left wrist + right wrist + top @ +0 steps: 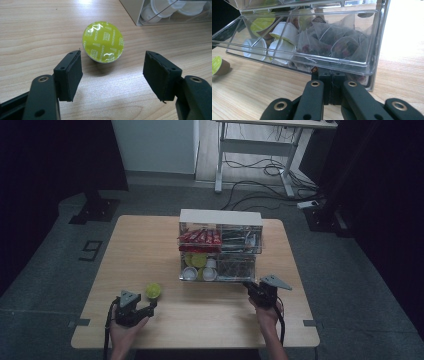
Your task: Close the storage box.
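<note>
Both hands come in from the worktop's (150,235) near edge, each gripping a claw that points forward. The left claw (112,72) stands wide and empty, the pod (103,41) just beyond it on the wood; its green lid reads "CAPPUCCINO". At 3 o'clock, the right claw (329,75) is pinched tight at the lip of the clear drawer (367,45); whether it grips that lip is hidden. Tea bags inside blur together.

Capsule (153,290) on table (150,245) left of organizer (220,246), capsules and tea bags inside.
</note>
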The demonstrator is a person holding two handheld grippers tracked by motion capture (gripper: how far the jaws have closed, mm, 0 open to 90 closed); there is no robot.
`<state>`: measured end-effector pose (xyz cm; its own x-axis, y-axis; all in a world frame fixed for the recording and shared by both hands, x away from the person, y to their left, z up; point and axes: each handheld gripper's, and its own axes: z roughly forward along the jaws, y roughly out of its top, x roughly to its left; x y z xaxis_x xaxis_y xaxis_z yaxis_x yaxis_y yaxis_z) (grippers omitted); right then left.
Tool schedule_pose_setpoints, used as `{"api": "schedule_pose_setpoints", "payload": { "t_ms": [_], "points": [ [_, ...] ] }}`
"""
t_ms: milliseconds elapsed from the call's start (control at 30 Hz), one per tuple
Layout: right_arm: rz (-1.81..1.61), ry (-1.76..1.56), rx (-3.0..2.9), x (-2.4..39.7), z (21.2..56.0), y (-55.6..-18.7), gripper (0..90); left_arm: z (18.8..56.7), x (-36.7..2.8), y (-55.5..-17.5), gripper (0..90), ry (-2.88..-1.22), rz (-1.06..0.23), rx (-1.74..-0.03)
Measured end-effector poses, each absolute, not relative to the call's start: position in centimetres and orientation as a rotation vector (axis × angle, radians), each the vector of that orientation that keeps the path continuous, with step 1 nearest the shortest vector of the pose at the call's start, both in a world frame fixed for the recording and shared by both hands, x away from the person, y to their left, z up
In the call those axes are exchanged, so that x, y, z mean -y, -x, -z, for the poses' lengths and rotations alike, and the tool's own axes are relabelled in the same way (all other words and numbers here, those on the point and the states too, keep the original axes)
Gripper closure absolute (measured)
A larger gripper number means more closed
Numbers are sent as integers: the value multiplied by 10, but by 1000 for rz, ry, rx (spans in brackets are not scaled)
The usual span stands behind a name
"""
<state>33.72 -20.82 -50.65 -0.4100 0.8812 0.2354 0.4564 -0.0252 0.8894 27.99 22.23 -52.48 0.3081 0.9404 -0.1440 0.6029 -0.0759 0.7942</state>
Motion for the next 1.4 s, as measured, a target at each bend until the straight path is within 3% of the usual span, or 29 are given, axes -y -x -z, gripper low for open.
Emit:
{"api": "schedule_pose_setpoints", "payload": {
  "t_ms": [1000, 1067, 1167, 1200, 1267, 1400],
  "points": [
    [-1404, -1440, -1883, 219, 522, -327, 867, 530, -222, -280, 317, -1786, -503, -1399],
    [-1410, -1439, -1884, 218, 522, -326, 847, 530, -222, -280, 317, -1786, -503, -1399],
    [-1439, -1431, -1886, 218, 523, -324, 712, 529, -222, -280, 316, -1787, -505, -1399],
    [-1439, -1431, -1886, 218, 523, -324, 712, 529, -222, -280, 316, -1787, -505, -1399],
    [-1437, -1423, -1890, 219, 521, -322, 597, 529, -223, -279, 316, -1786, -502, -1397],
    [-1431, -1422, -1874, 221, 521, -319, 541, 529, -223, -279, 316, -1790, -500, -1397]
  ]
}}
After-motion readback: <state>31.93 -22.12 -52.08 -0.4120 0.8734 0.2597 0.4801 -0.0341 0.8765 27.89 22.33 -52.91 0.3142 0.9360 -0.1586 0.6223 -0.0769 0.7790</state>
